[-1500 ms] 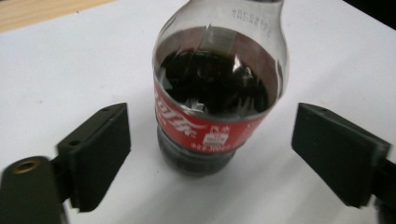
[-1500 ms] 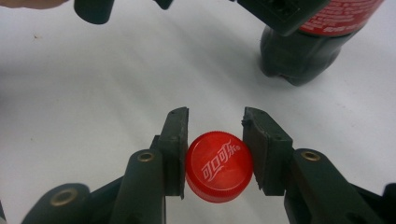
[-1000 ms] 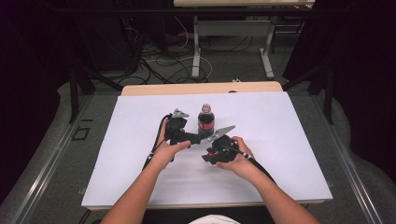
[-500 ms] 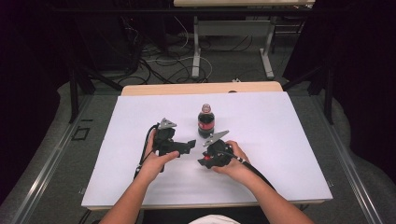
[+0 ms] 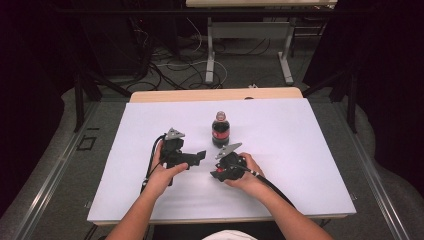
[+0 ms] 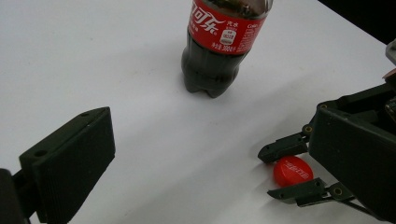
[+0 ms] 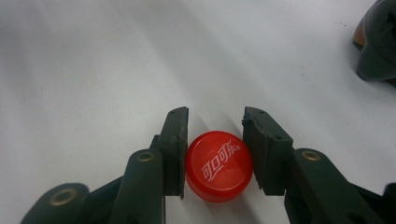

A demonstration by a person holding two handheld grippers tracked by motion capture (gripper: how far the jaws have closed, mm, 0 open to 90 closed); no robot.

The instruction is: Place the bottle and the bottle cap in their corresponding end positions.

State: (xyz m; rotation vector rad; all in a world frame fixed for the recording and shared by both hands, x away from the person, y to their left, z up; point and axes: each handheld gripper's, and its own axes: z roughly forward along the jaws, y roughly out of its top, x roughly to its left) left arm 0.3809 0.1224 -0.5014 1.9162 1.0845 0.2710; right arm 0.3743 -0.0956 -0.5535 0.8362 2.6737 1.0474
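A cola bottle (image 5: 220, 131) with a red label stands upright in the middle of the white table (image 5: 300, 145), its cap off. In the left gripper view the bottle (image 6: 219, 46) is ahead and apart from my jaws. My left gripper (image 5: 199, 157) is left of the bottle, open with nothing in it; one black finger (image 6: 70, 158) shows. My right gripper (image 7: 216, 119) is shut on the red cap (image 7: 219, 172), both pads pressing its sides, low over the table. From the left gripper view the cap (image 6: 293, 171) sits between the right gripper's jaws.
A wooden table edge (image 5: 215, 94) lies behind the white top. Beyond it the floor has cables (image 5: 170, 65) and metal table legs (image 5: 210, 50). White surface stretches to either side of the hands.
My left gripper has drawn back to the left, away from the bottle it was against. The right gripper has sunk a little toward the table with the cap still in it.
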